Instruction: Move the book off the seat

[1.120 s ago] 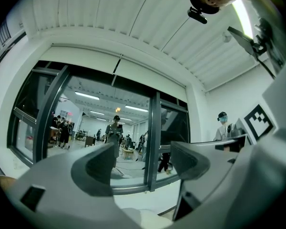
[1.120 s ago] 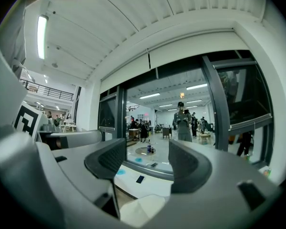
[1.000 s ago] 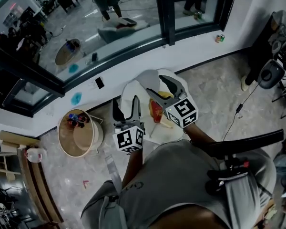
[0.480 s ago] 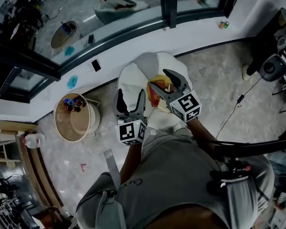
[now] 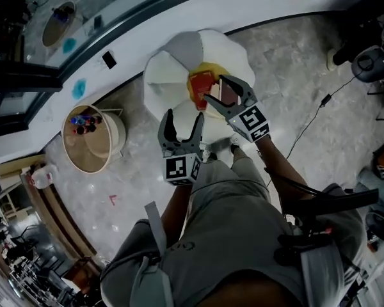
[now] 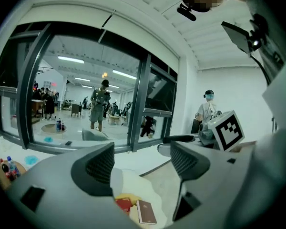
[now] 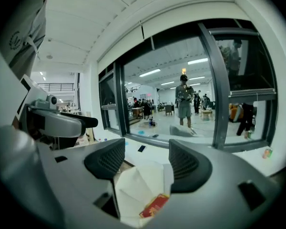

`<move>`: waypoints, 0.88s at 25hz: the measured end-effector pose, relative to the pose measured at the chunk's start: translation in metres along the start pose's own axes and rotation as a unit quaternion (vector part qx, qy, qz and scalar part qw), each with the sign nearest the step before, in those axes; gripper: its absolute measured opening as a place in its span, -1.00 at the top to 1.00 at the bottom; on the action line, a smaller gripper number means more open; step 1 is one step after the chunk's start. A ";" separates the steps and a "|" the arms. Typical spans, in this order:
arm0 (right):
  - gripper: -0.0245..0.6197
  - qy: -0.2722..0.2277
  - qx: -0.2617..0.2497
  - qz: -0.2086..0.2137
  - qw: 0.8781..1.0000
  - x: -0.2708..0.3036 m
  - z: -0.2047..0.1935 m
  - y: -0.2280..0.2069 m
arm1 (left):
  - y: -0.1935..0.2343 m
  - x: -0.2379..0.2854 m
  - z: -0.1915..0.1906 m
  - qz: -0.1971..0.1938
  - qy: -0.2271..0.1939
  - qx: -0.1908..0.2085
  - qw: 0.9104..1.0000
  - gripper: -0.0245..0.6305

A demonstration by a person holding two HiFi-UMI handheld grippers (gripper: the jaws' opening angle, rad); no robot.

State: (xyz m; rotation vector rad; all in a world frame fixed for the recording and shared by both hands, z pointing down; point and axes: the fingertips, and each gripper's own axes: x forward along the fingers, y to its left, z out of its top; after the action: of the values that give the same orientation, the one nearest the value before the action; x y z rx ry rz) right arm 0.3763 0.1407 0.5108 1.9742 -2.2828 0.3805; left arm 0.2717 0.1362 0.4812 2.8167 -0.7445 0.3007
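Red book on white seat; marble floor.

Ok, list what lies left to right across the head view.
From the left: round tub of bottles → left gripper → right gripper → dark round device. The seat and books overlap the grippers, so left out.

A white round cushioned seat, its top split into petal-like panels with one greyer panel, sits in the upper middle of the head view. On its top, right of centre, a bright red book lies flat, cover up. Just beside it, toward the right of the frame, a dark maroon book also lies flat on the seat, a pale page edge showing along one side.
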 end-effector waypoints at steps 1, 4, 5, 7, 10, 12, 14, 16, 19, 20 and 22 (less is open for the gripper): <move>0.06 0.008 0.007 0.005 1.000 0.004 -0.017 -0.008 | -0.001 0.007 -0.017 0.000 0.013 -0.005 1.000 -0.18; 0.06 0.037 0.035 0.018 0.999 0.008 -0.077 -0.027 | -0.012 0.020 -0.078 -0.005 0.058 -0.029 0.998 -0.18; 0.06 0.049 0.036 0.018 0.998 0.009 -0.097 -0.033 | -0.016 0.023 -0.097 -0.006 0.073 -0.040 0.997 -0.18; 0.06 0.073 0.033 0.020 0.997 0.015 -0.135 -0.047 | -0.022 0.032 -0.135 -0.008 0.099 -0.061 0.993 -0.18; 0.06 0.110 0.025 0.031 0.993 0.026 -0.192 -0.066 | -0.024 0.045 -0.190 -0.005 0.133 -0.090 0.987 -0.18; 0.06 0.132 0.023 0.039 0.990 0.032 -0.230 -0.078 | -0.023 0.053 -0.228 0.001 0.156 -0.105 0.982 -0.18; 0.06 0.153 0.024 0.046 0.987 0.038 -0.268 -0.091 | -0.022 0.063 -0.263 0.007 0.174 -0.116 0.978 -0.18; 0.06 0.174 0.019 0.052 0.983 0.044 -0.306 -0.104 | -0.020 0.075 -0.294 0.012 0.183 -0.126 0.975 -0.18; 0.06 0.200 0.011 0.059 0.978 0.053 -0.362 -0.121 | -0.020 0.096 -0.339 0.012 0.195 -0.133 0.972 -0.18; 0.06 0.209 0.009 0.061 0.976 0.057 -0.380 -0.128 | -0.020 0.105 -0.354 0.012 0.198 -0.135 0.971 -0.18; 0.06 0.234 0.000 0.065 0.970 0.061 -0.417 -0.141 | -0.023 0.123 -0.381 0.013 0.197 -0.143 0.970 -0.18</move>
State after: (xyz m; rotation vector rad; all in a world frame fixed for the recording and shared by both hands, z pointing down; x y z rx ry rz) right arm 0.4696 0.1694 0.9439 1.5268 -2.0988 0.7653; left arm 0.3335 0.1960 0.8731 2.3727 -0.6698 0.6747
